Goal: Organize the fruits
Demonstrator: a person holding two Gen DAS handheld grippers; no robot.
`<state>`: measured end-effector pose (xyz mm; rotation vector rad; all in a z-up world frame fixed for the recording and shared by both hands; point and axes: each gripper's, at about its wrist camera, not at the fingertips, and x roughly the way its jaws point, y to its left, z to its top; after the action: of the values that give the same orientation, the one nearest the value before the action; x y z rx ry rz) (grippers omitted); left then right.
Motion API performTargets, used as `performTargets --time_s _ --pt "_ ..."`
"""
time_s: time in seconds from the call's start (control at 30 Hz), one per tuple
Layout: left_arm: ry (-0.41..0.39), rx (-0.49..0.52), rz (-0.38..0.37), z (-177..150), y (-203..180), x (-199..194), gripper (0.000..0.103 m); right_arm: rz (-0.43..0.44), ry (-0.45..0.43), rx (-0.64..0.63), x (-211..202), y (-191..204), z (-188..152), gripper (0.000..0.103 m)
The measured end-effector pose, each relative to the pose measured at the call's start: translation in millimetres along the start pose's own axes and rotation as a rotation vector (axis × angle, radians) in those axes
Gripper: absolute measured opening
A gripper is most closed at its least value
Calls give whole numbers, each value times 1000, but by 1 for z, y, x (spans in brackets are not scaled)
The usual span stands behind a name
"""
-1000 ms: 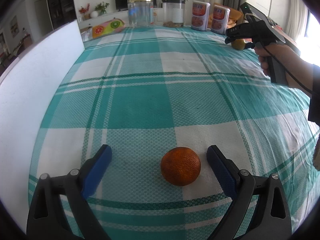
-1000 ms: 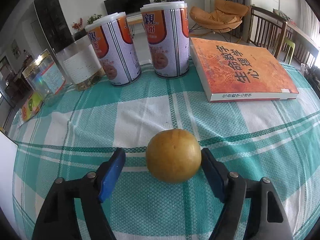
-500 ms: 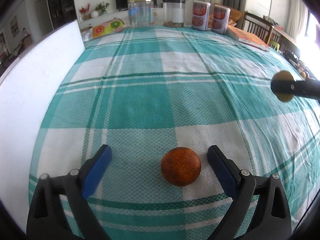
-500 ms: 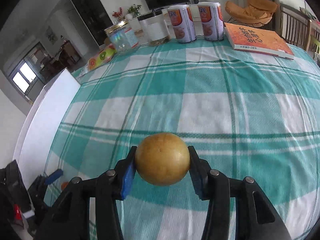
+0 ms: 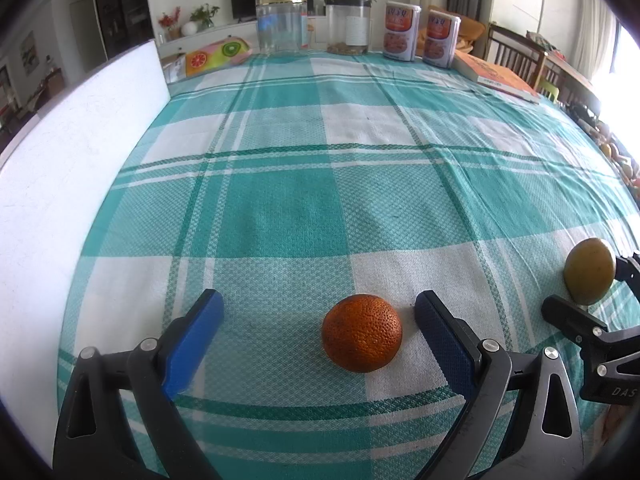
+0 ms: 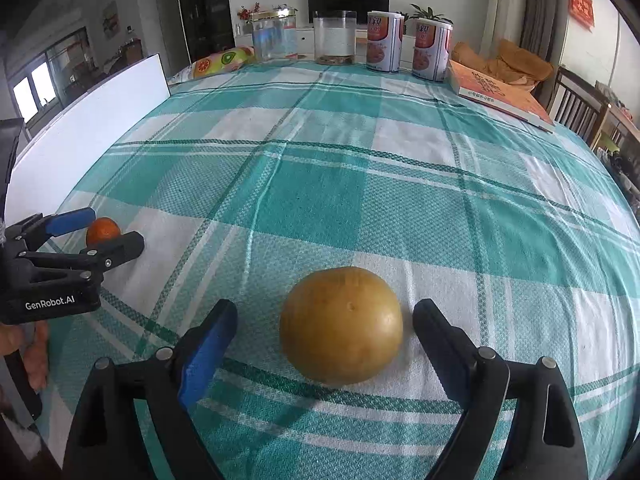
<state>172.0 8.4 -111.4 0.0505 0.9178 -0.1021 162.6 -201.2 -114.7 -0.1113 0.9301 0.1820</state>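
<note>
The right gripper [image 6: 324, 332] hangs low over the surface [image 6: 320, 184], which is covered in a teal-and-white checked cloth. Its jaws are opening, and the yellow-brown fruit [image 6: 341, 325] sits on the cloth between them, with a clear gap on either side, so neither blue pad presses on it. In the left wrist view the same fruit [image 5: 589, 276] shows at the far right edge, framed by the right gripper's black fingers.

The left gripper [image 5: 318, 320] stands with its jaws wide apart around the orange [image 5: 362, 333], which rests on a white square of the cloth (nearer the right-hand pad than the other, though touching neither). From the right wrist view that gripper [image 6: 100, 226] is seen at the left edge with the orange [image 6: 103, 230] partly hidden behind its near finger, and part of a hand [image 6: 34, 354] shows below it.

The two fruits lie well apart along the near edge. At the far end stand a clear jar [image 5: 282, 24], a second glass container [image 5: 349, 26], two printed cans [image 5: 420, 34] and an orange-covered book [image 5: 498, 77]. A white board [image 5: 72, 152] runs along the left side.
</note>
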Motion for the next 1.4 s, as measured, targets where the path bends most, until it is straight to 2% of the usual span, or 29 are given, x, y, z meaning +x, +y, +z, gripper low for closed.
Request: performTargets --time_s 0.2,1.1,1.17,1.3,1.33,1.4 --pt "0 0 0 0 0 0 98 -7 5 5 3 1 2 97" --pt "1 0 -2 0 0 0 97 3 6 6 3 1 2 99" --pt "1 -6 -26 0 2 0 99 56 -5 23 2 -3 1 101" --pt "20 40 -153 -7 7 -11 98 320 -59 164 -13 -38 -8 101" --pt "26 53 -166 -10 8 -14 98 351 -58 178 -16 -44 -12 101" --pt "16 74 -164 -16 6 -20 98 340 -32 153 -22 -49 -17 101"
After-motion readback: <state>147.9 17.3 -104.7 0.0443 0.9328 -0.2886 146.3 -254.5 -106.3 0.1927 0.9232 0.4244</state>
